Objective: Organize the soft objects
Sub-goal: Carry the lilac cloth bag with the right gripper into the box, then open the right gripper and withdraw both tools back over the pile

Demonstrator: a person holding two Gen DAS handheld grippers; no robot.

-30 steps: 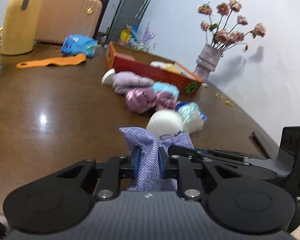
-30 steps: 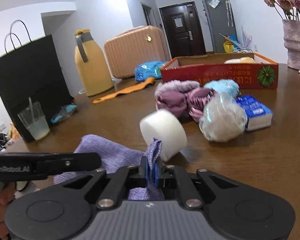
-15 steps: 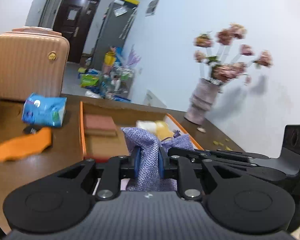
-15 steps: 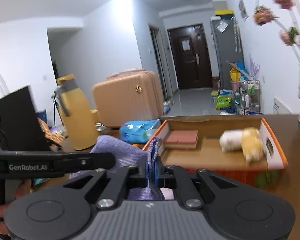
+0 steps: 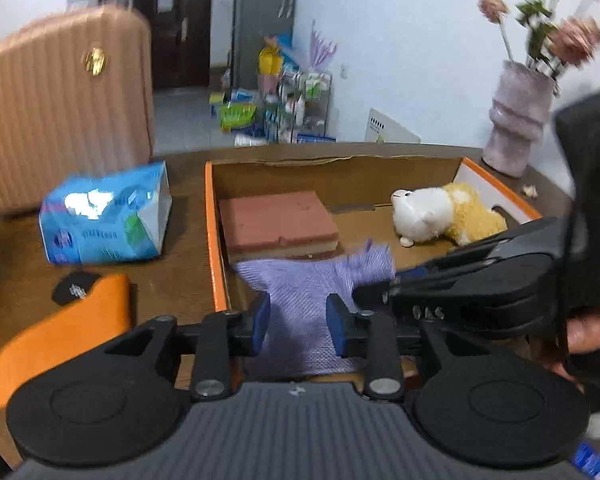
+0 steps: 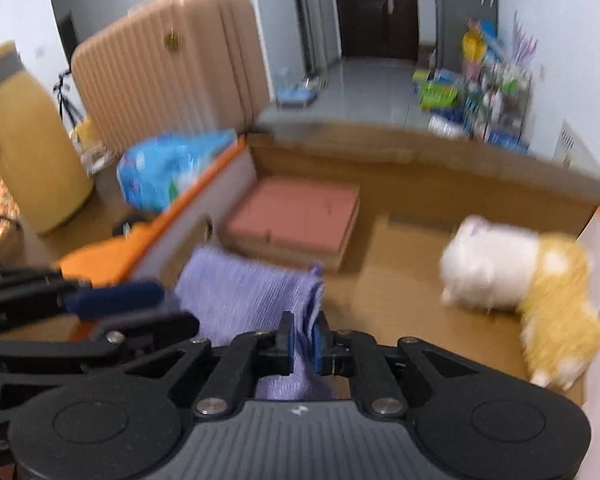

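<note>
A dark brown wooden surface [image 5: 180, 280] carries an open cardboard box [image 5: 216, 240] with orange rims, and both grippers hang over its near end. The left gripper [image 5: 298, 320] has its fingers released, standing apart on either side of the purple cloth [image 5: 312, 280] without pinching it. The right gripper [image 6: 302, 344] has its fingers clenched on a bunched edge of the same purple cloth [image 6: 244, 300], which drapes down into the box's near left corner. Inside the box, a pink-topped sponge block [image 5: 278, 220] lies at 11 o'clock from the cloth, its near edge just beside the fabric, and a white and yellow plush toy [image 5: 448, 214] lies on its side at about 2 o'clock, well apart from the cloth. Outside the box, to its left, a blue tissue pack [image 5: 104, 220] sits on the surface, with an orange tool [image 5: 56, 336] nearer at 9 o'clock. A ribbed peach suitcase [image 5: 60, 108] stands behind the tissue pack, and the right wrist view shows a yellow thermos [image 6: 28, 160] at the far left. A mauve vase [image 5: 516, 120] of pink flowers stands on the surface at 2 o'clock, beyond the box, against a pale wall. Farther back the room opens to a grey tiled floor, a dark door [image 5: 172, 20], a tall grey cabinet [image 5: 260, 20] and a cluttered rack of colourful packages [image 5: 292, 100]. The right wrist view is blurred.
</note>
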